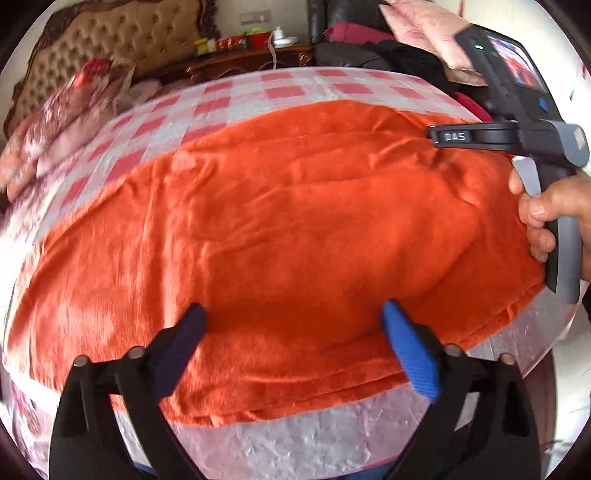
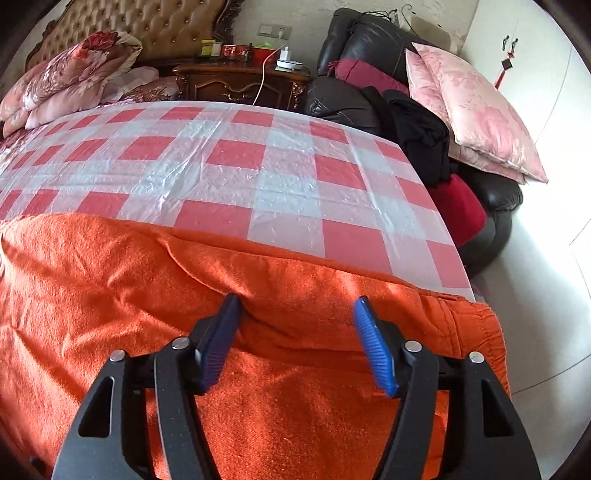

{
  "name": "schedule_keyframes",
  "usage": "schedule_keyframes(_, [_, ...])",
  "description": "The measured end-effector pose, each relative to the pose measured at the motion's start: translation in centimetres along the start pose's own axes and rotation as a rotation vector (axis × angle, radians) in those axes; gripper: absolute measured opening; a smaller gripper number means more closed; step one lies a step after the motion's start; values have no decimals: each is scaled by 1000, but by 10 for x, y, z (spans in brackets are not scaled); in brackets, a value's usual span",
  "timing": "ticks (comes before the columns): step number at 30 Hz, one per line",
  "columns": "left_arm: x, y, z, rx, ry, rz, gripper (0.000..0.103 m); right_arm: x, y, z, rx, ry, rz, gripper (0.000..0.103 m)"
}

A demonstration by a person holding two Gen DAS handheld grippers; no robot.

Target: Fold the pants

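Note:
Orange fleece pants (image 1: 288, 229) lie spread across the bed, folded lengthwise, with layered edges along the near side. They also fill the lower part of the right wrist view (image 2: 184, 295), with the elastic waistband (image 2: 476, 325) at the right. My left gripper (image 1: 295, 317) is open and empty, hovering over the near edge of the pants. My right gripper (image 2: 295, 314) is open and empty above the pants near the waistband end. The right gripper's body (image 1: 524, 122) and the hand holding it show at the right of the left wrist view.
The bed has a red and white checked plastic cover (image 2: 236, 162). Pink floral pillows (image 2: 66, 74) and a tufted headboard (image 2: 147, 26) are at the far left. A wooden nightstand (image 2: 240, 81) and a black sofa (image 2: 369, 62) with pink cushions (image 2: 476, 107) and dark clothes stand behind.

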State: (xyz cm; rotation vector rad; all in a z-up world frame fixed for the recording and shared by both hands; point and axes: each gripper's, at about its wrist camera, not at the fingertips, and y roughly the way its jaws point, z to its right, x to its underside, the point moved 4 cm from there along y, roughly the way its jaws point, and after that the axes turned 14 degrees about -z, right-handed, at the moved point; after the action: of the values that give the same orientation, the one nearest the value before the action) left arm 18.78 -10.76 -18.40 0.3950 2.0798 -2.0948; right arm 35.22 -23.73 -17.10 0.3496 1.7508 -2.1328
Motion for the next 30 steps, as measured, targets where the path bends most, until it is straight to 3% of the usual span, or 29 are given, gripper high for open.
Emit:
schedule_keyframes(6, [3, -1, -8, 1, -47, -28, 101, 0, 3, 5, -38, 30, -10, 68])
schedule_keyframes(12, [11, -4, -11, 50, -12, 21, 101, -1, 5, 9, -51, 51, -17, 75])
schedule_keyframes(15, [7, -20, -17, -32, -25, 78, 101, -1, 9, 16, -71, 92, -35, 88])
schedule_keyframes(17, [0, -33, -26, -54, -31, 131, 101, -2, 13, 22, -107, 125, -55, 88])
schedule_keyframes(19, [-6, -30, -37, -120, -18, 112, 100, -1, 11, 23, -109, 124, -57, 88])
schedule_keyframes(20, [-7, -24, -41, -112, -6, 85, 100, 2, 1, 20, -60, 126, -39, 88])
schedule_keyframes(23, [3, -6, -62, -86, -21, 2, 95, 16, -46, 1, -60, 85, 79, 88])
schedule_keyframes(24, [5, -6, -70, -51, -35, 9, 96, 23, -58, -11, -77, 60, 94, 89])
schedule_keyframes(26, [12, -5, -84, -29, -52, 9, 96, 41, -73, -42, -139, 12, 50, 98])
schedule_keyframes(30, [29, -8, -124, -32, -82, 13, 96, 78, -80, -77, -161, -1, -9, 98])
